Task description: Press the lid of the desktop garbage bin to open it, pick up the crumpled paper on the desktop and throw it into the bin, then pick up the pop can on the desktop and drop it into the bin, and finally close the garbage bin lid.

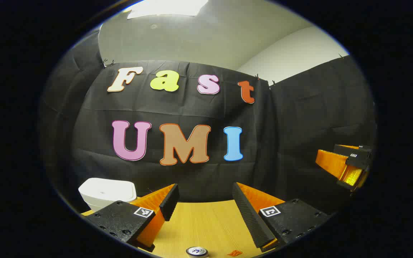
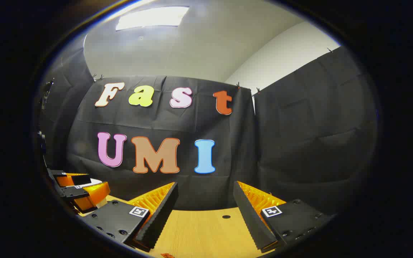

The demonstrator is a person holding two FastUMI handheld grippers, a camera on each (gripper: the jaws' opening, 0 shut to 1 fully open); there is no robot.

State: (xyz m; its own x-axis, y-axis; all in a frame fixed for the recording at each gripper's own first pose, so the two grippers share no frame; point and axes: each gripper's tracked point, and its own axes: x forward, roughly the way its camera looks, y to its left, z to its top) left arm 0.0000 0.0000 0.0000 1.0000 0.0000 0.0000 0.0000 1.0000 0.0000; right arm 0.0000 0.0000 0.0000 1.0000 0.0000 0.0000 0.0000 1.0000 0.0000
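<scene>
Right now both my left gripper [image 1: 205,206] and right gripper [image 2: 205,208] gape empty; the white bin [image 1: 107,193], lid down, sits front-left, the pop can [image 1: 196,251] below, light, slippery, best gripped sideways.

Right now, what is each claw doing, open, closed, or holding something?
Left claw: open, holding nothing.
Right claw: open, holding nothing.
</scene>
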